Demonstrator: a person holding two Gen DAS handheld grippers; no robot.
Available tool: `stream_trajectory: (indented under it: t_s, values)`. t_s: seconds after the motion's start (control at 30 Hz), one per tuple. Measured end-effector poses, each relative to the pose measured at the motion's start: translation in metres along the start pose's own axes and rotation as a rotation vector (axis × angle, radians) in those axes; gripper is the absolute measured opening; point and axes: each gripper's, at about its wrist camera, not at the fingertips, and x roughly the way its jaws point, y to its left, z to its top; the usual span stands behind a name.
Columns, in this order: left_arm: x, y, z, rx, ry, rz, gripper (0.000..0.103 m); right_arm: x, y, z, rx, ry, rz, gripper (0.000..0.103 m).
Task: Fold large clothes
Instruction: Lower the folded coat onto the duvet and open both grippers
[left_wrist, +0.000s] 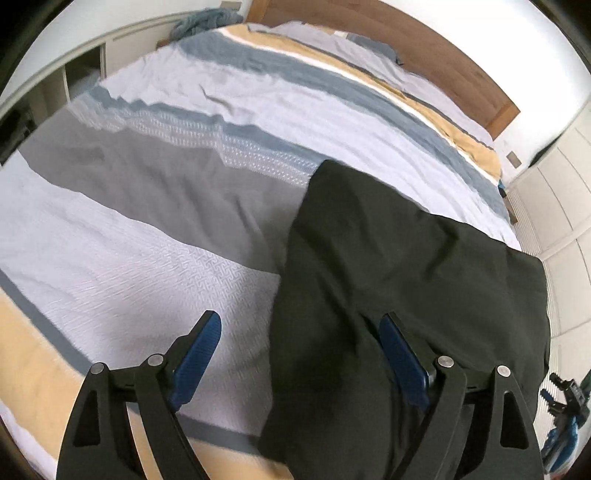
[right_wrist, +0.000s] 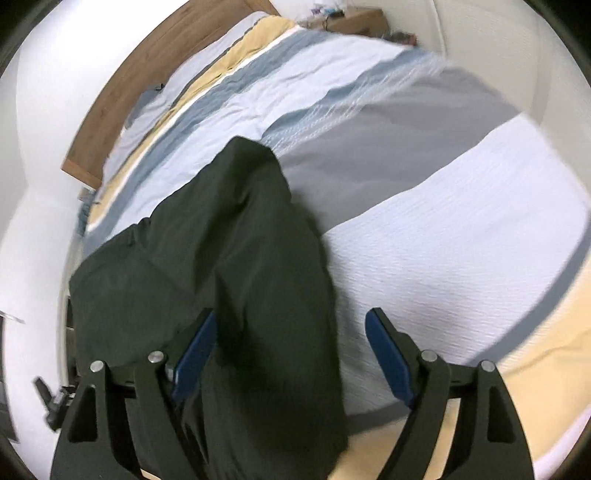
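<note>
- My left gripper (left_wrist: 301, 345) has its jaws wide apart and holds nothing; its blue pads (left_wrist: 197, 356) touch no cloth.
- My right gripper (right_wrist: 291, 343) is also wide open and holds nothing.
- The dark garment (left_wrist: 399, 258) lies folded on the bedspread (left_wrist: 155, 258), near the edge of the bed closest to me.
- In the left wrist view it passes under my right-side finger; in the right wrist view, under my left-side finger.
- A wooden headboard (left_wrist: 424, 48) stands at the far end.

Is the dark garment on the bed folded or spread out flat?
Folded, at least partly: the dark garment lies on the striped bedspread as a long narrow shape, with one layer overlapping another along a lengthwise edge. How many folds, cannot tell.
</note>
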Motion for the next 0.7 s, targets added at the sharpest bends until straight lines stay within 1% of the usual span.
stream_trajectory:
  t_s: [0.03, 0.07, 0.13, 0.17, 0.23, 0.27, 0.33, 0.4, 0.5, 0.53, 0.6, 0.7]
  values:
    - [-0.005, -0.005, -0.006, 0.014, -0.010, 0.009, 0.087, -0.022, -0.013, -0.002, -0.007, -0.014, -0.009, 0.081]
    - [0.006, -0.014, -0.003, 0.028, -0.016, 0.012, 0.087, -0.028, -0.011, -0.001, -0.018, -0.024, -0.013, 0.081]
    - [0.014, -0.019, -0.011, 0.055, -0.026, 0.006, 0.088, -0.043, 0.000, -0.005, -0.035, -0.046, -0.017, 0.081]
    - [0.016, -0.023, -0.018, 0.066, -0.026, 0.007, 0.088, -0.048, 0.006, -0.006, -0.049, -0.043, -0.007, 0.081]
    - [0.022, -0.038, -0.035, 0.098, -0.009, 0.002, 0.088, -0.042, 0.024, -0.019, -0.070, -0.029, 0.004, 0.081]
    - [0.030, -0.041, -0.039, 0.108, 0.003, 0.001, 0.089, -0.041, 0.024, -0.027, -0.083, -0.016, 0.008, 0.081]
    - [0.047, -0.050, -0.052, 0.126, 0.053, -0.001, 0.089, -0.033, 0.031, -0.041, -0.108, 0.021, 0.001, 0.081]
    - [0.067, -0.050, -0.056, 0.133, 0.082, 0.020, 0.089, -0.023, 0.031, -0.050, -0.134, 0.054, -0.037, 0.081]
    - [0.086, -0.043, -0.058, 0.145, 0.107, 0.071, 0.089, -0.010, 0.016, -0.053, -0.150, 0.067, -0.117, 0.081]
    - [0.090, -0.038, -0.056, 0.144, 0.109, 0.096, 0.089, -0.010, 0.011, -0.053, -0.143, 0.069, -0.127, 0.081]
    - [0.092, -0.034, -0.052, 0.144, 0.099, 0.125, 0.089, -0.011, -0.003, -0.051, -0.135, 0.071, -0.154, 0.081]
    - [0.088, -0.033, -0.047, 0.152, 0.074, 0.156, 0.089, -0.019, -0.006, -0.050, -0.173, 0.072, -0.180, 0.081]
